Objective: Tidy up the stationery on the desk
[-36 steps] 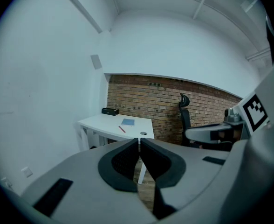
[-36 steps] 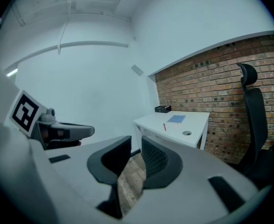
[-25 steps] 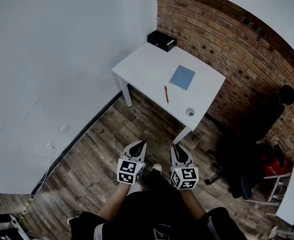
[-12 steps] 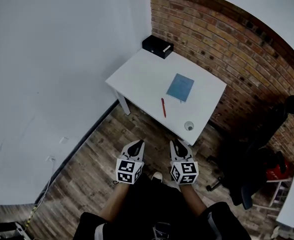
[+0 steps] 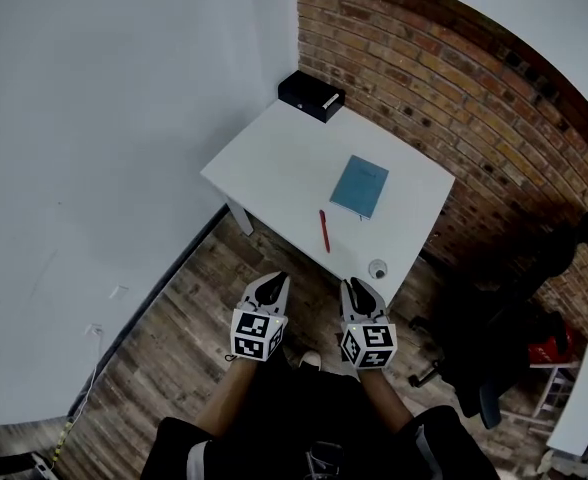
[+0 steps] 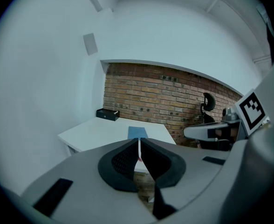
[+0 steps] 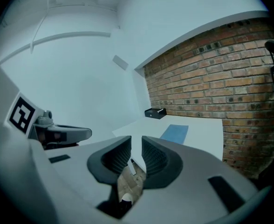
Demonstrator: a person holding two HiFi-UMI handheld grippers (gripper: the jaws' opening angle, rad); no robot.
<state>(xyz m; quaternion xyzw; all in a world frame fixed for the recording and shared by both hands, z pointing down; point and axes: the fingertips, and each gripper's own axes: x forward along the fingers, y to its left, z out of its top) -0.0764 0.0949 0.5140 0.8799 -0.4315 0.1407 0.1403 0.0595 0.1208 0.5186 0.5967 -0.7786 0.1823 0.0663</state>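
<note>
Head view: white table (image 5: 264,163) stands in the corner between a white wall and a brick wall (image 5: 434,78); on it, a black box (image 5: 311,95) at the far corner, a blue notebook (image 5: 360,186) near the middle, a red pen (image 5: 324,230) just on the near side of the notebook and apart from it, and a small round object (image 5: 378,268) at the near corner; what that object is cannot be told. Left tool (image 5: 277,279) and right tool (image 5: 354,286) are held side by side over the wooden floor (image 5: 174,328), short of the table edge, touching nothing; a dark office chair (image 5: 494,353) stands to the right.

Left gripper view: left tool (image 6: 139,148) jaws are together with only a hairline slit, nothing between them; notebook and black box lie on the table beyond.

Right gripper view: right tool (image 7: 136,155) jaws stand a little apart, the narrow gap empty; floor and a table leg show through it; the notebook lies ahead on the table.
</note>
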